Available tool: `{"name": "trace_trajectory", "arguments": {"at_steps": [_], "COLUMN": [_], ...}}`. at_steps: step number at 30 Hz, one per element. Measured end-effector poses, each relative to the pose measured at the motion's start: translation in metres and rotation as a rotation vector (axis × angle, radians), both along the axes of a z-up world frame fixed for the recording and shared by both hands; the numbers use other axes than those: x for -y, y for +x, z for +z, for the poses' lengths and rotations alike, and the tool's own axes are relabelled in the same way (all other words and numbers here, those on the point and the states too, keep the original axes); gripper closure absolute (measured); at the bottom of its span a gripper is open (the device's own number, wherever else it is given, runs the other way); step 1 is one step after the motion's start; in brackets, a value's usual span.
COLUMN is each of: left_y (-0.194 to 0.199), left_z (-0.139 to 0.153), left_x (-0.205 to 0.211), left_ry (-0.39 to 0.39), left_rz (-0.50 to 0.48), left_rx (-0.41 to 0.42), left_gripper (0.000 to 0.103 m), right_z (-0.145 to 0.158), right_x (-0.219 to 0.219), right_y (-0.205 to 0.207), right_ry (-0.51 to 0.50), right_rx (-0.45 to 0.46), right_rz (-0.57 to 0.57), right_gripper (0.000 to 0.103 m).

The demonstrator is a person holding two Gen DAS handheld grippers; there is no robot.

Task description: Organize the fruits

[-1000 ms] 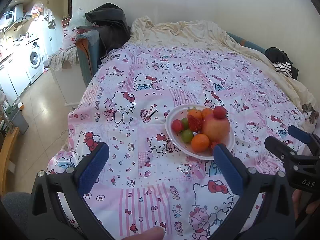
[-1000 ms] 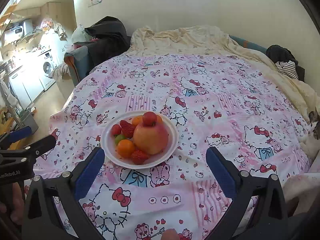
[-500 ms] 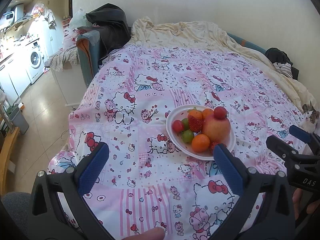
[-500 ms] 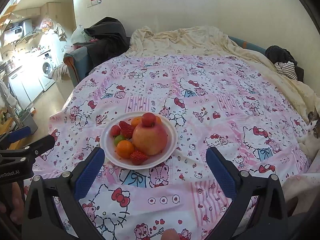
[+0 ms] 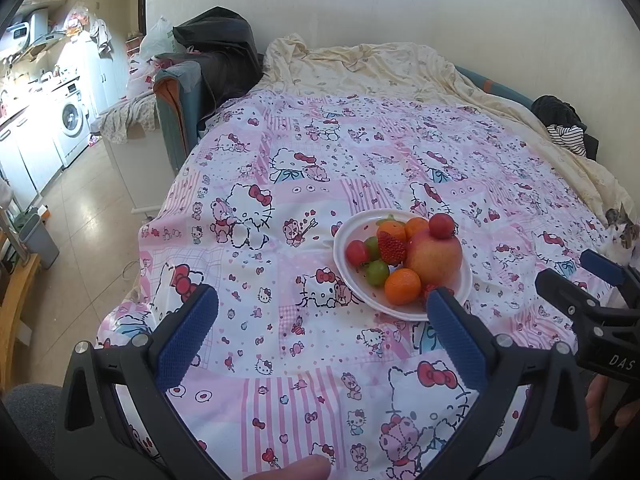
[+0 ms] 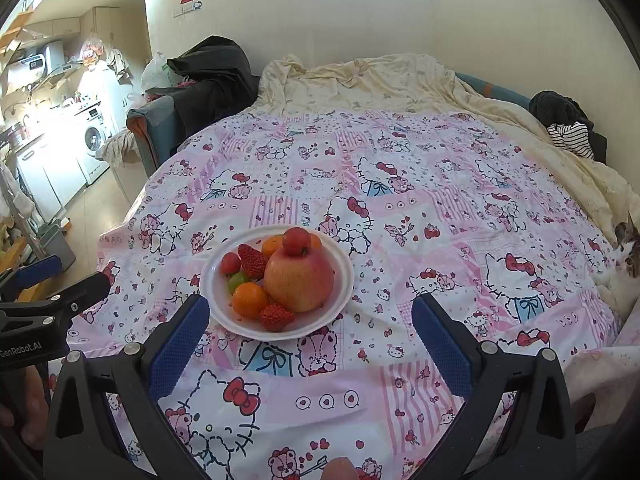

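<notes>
Fruit plate (image 6: 344, 280) sits just ahead of right tool (image 6: 310, 332), btwn wide-apart fingers.

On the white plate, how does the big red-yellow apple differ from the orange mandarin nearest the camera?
The big red-yellow apple is by far the larger fruit; the orange mandarin is much smaller. The apple is blotchy red and yellow, the mandarin evenly orange. The apple carries a small red cherry tomato on top; nothing sits on the mandarin. Both are roundish and lie side by side on the white plate.
</notes>
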State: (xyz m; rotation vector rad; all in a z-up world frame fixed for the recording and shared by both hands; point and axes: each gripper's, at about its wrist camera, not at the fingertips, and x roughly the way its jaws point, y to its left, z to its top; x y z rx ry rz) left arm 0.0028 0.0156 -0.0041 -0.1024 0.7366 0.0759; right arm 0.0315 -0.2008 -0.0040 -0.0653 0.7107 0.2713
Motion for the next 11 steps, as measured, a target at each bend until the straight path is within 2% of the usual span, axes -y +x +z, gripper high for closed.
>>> {"name": "trace_trajectory", "arguments": {"at_steps": [11], "left_y": [0.0005], "left_z": [0.0002], "left_x": [-0.0017], "left_ry": [-0.005], "left_rz": [-0.004], "left_rx": [-0.004], "left_gripper": [0.000], "right_z": [-0.0003], "right_x": [-0.0015], "right_y": [-0.0003], "right_ry": [-0.002], "right_rx": [-0.003], "right_rz": [0.003], "right_gripper": [0.000]}}
